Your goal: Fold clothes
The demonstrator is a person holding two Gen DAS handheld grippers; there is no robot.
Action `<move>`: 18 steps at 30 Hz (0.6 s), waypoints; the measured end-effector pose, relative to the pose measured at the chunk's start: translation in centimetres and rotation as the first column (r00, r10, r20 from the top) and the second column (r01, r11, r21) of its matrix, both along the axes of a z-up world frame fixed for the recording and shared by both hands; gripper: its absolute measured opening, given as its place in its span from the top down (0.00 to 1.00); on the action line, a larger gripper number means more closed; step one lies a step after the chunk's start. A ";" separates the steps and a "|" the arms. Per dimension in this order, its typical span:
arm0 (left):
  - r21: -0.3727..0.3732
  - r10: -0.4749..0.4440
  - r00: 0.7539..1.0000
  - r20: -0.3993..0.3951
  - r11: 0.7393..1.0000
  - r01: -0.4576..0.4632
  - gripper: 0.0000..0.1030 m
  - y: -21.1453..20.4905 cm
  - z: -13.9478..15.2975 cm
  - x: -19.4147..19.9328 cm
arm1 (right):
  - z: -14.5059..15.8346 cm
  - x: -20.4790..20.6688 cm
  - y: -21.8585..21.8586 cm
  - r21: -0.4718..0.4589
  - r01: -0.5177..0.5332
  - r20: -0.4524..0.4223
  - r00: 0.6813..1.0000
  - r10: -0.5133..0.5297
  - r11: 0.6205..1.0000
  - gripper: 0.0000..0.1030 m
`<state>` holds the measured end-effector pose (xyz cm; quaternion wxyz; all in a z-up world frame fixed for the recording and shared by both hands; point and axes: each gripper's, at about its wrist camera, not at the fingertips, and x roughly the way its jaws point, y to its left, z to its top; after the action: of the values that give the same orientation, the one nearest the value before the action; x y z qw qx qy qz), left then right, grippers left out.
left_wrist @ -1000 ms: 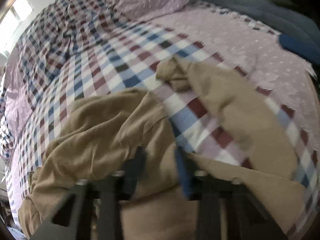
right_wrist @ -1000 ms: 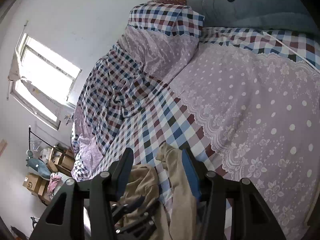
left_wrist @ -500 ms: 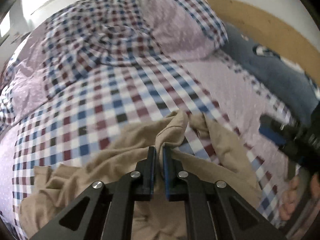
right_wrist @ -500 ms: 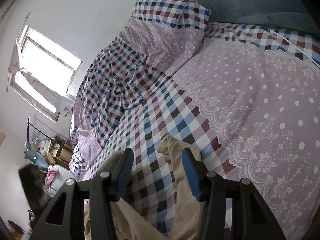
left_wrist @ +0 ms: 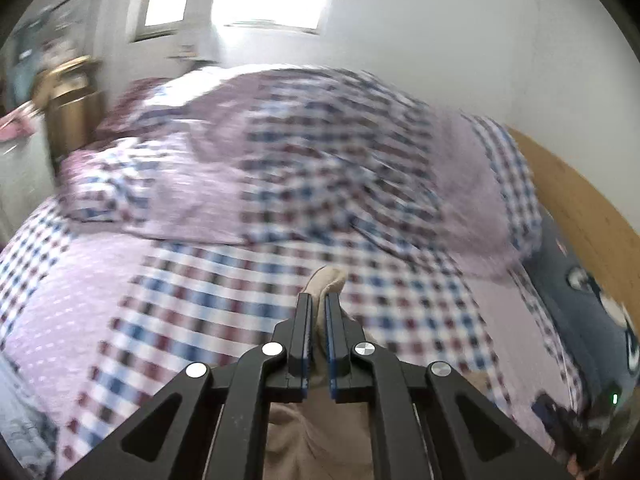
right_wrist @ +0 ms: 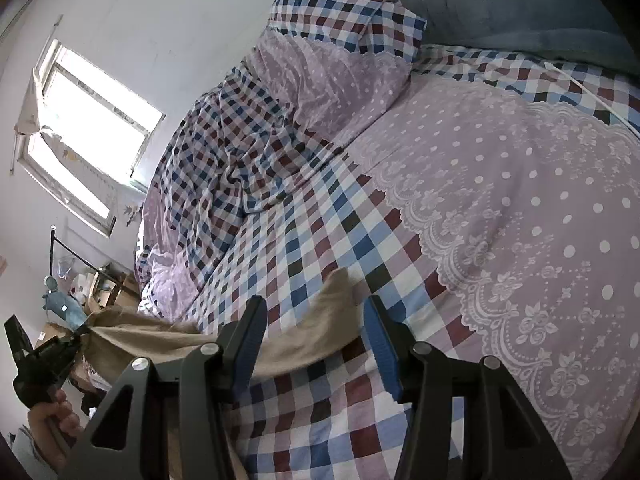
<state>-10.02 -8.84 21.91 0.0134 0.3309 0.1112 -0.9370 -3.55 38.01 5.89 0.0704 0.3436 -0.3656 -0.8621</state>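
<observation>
A tan garment (right_wrist: pixel 168 340) stretches across the checked bed cover (right_wrist: pixel 320 232), from the lower left up to a tip near the middle. My left gripper (left_wrist: pixel 318 304) is shut on a fold of this tan garment (left_wrist: pixel 326 280), and the cloth hangs below it. In the right wrist view that left gripper (right_wrist: pixel 82 332) appears at the far left, held by a hand, lifting the cloth off the bed. My right gripper (right_wrist: pixel 314 312) stands open just above the garment's far end, with cloth showing between its fingers but not clamped.
A lilac dotted pillow (right_wrist: pixel 332 72) and a bunched checked quilt (right_wrist: pixel 240 140) lie toward the headboard. A blue plush cushion (right_wrist: pixel 520 4) sits at the top right. A window (right_wrist: pixel 88 132) and cluttered boxes (right_wrist: pixel 100 292) are beyond the bed's left side.
My left gripper closed on the tan garment and lifted it up and away to the left, pulling the cloth taut. The right gripper stayed open over the garment's far end.
</observation>
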 end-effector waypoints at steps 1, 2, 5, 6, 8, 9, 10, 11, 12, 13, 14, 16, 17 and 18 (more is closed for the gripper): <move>0.004 0.042 0.999 -0.007 0.999 -0.042 0.95 -2.1 0.5 0.1 | 0.0 0.0 0.0 0.001 -0.001 0.000 1.000 0.001 1.000 0.47; 0.009 0.083 0.996 -0.014 0.997 -0.083 0.95 -4.1 0.9 0.2 | 0.0 0.0 -0.1 0.003 -0.004 0.000 1.000 0.004 1.000 0.47; 0.012 0.194 0.980 -0.033 0.981 -0.194 0.95 -9.8 2.1 0.9 | 0.0 -0.1 -0.5 0.015 -0.015 0.001 1.000 0.015 1.000 0.47; 0.012 0.226 0.973 -0.041 0.974 -0.225 0.95 -11.4 2.4 1.3 | 0.0 -0.1 -0.6 0.021 -0.019 0.001 1.000 0.019 1.000 0.47; 0.018 0.286 0.956 -0.060 0.958 -0.286 0.96 -14.4 3.1 2.1 | 0.0 -0.2 -0.9 0.034 -0.026 0.002 1.000 0.026 0.999 0.47; 0.020 0.315 0.946 -0.075 0.949 -0.315 0.96 -16.1 3.5 2.4 | 0.0 -0.3 -1.1 0.043 -0.031 0.004 1.000 0.031 0.999 0.47; 0.007 0.350 0.932 -0.098 0.936 -0.351 0.97 -17.7 3.9 2.8 | -0.1 -0.4 -1.2 0.048 -0.035 0.007 0.999 0.035 0.998 0.47; -0.010 0.386 0.914 -0.123 0.921 -0.390 1.00 -19.3 4.3 3.3 | -0.2 -0.4 -1.3 0.053 -0.039 0.010 0.999 0.038 0.998 0.47; -0.023 0.426 0.895 -0.130 0.901 -0.433 1.00 -21.0 4.5 3.7 | -0.3 -0.5 -1.5 0.057 -0.044 0.014 0.999 0.043 0.997 0.47; -0.036 0.468 0.874 -0.128 0.879 -0.476 1.00 -22.7 4.5 4.0 | -0.4 -0.5 -1.6 0.060 -0.049 0.016 0.999 0.048 0.997 0.47; -0.051 0.504 0.855 -0.122 0.857 -0.512 1.00 -24.1 4.4 4.4 | -0.4 -0.6 -1.8 0.067 -0.055 0.019 0.998 0.054 0.996 0.47; -0.161 0.582 0.810 -0.066 0.795 -0.584 1.00 -27.2 2.7 4.7 | -0.5 -0.8 -2.2 0.081 -0.068 0.025 0.997 0.067 0.994 0.47; -0.206 0.603 0.798 -0.026 0.778 -0.594 1.00 -28.3 1.5 4.8 | -0.6 -0.9 -2.4 0.087 -0.075 0.028 0.997 0.073 0.993 0.47; -0.192 0.585 0.811 0.028 0.799 -0.570 1.00 -29.0 0.0 5.1 | -0.7 -0.9 -2.7 0.096 -0.082 0.032 0.996 0.079 0.992 0.47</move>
<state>-4.94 -37.83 21.94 0.3318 0.3186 0.1237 -0.8793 -4.47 35.35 5.22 0.0832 0.3731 -0.3103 -0.8704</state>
